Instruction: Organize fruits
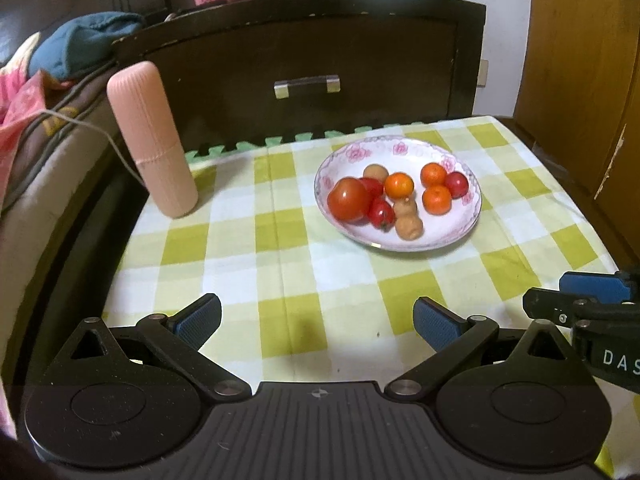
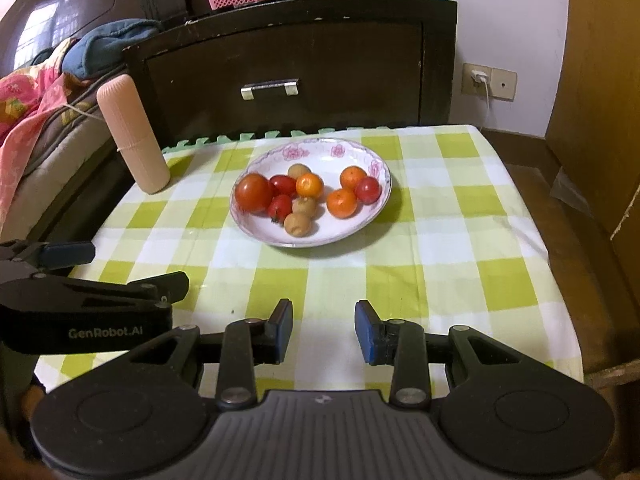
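Both tongs hang over the near edge of the counter, nothing between the pads. Left tongs spread wide; right tongs parted too, though less so. Neither touches any fruit.

The fruit is all on the flowered plate, toward 12 o'clock from the right tongs and about 1 o'clock from the left. One large tomato sits at the plate's 9 o'clock, small red tomatoes packed against it, three tangerines toward 3 o'clock, brown longan-like fruits at 6 o'clock.

Risks as I judge them:
- Everything round and touching — closing on one piece likely nudges its neighbours, and the shallow rim may not stop a roll onto the cloth.
- Small tomatoes are soft; a hard squeeze could split them.
- The plate rests on loose checked cloth over a mat — a sideways push may slide the plate.
- A tall pink cylinder leans at 10 o'clock; a wide left-hand swing could topple it.
- The two tongs sit near each other, so crossing reaches could clash.
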### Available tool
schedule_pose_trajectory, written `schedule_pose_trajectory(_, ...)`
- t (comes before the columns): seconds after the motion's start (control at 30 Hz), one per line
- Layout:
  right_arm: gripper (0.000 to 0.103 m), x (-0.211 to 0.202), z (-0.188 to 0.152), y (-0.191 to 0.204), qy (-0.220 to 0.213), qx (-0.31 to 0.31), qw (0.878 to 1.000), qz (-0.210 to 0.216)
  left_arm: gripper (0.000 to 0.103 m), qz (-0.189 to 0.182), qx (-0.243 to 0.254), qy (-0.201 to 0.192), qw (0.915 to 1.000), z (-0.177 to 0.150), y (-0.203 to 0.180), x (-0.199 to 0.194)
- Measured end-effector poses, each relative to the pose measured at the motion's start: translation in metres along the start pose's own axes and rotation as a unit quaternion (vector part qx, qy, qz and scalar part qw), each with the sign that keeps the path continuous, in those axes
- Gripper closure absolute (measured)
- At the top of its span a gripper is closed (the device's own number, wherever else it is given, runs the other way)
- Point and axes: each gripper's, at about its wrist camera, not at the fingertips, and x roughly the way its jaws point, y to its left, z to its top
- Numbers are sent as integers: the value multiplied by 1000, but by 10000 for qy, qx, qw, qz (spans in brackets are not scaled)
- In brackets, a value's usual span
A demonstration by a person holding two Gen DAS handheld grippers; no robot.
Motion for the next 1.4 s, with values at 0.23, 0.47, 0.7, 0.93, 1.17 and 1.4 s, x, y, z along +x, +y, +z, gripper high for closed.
schedule_pose_trajectory(0.23,70,-2,-12,5,135,12,9999,-66,0,94,96,172,9998,-10,-6,-3)
schedule_pose_trajectory(0.47,70,-7,-23,8,202,54,9998,-64,0,-2,92,287,9995,-19,-11,-8)
schedule_pose_trajectory(0.7,70,-14,-29,9,205,103,9997,-44,0,-35,87,310,9995,-26,-14,-14)
schedule_pose_trajectory(0.93,70,-19,-35,13,206,93,9997,14,0,-36,20,289,9996,-31,-14,-20)
schedule_pose_trajectory(1.17,70,-21,-40,17,252,58,9997,21,0,-2,-1,317,9995,-37,-13,-23)
schedule_pose_trajectory(1.4,70,-22,-44,19,302,39,9995,34,1,29,14,344,9994,-41,-12,-26)
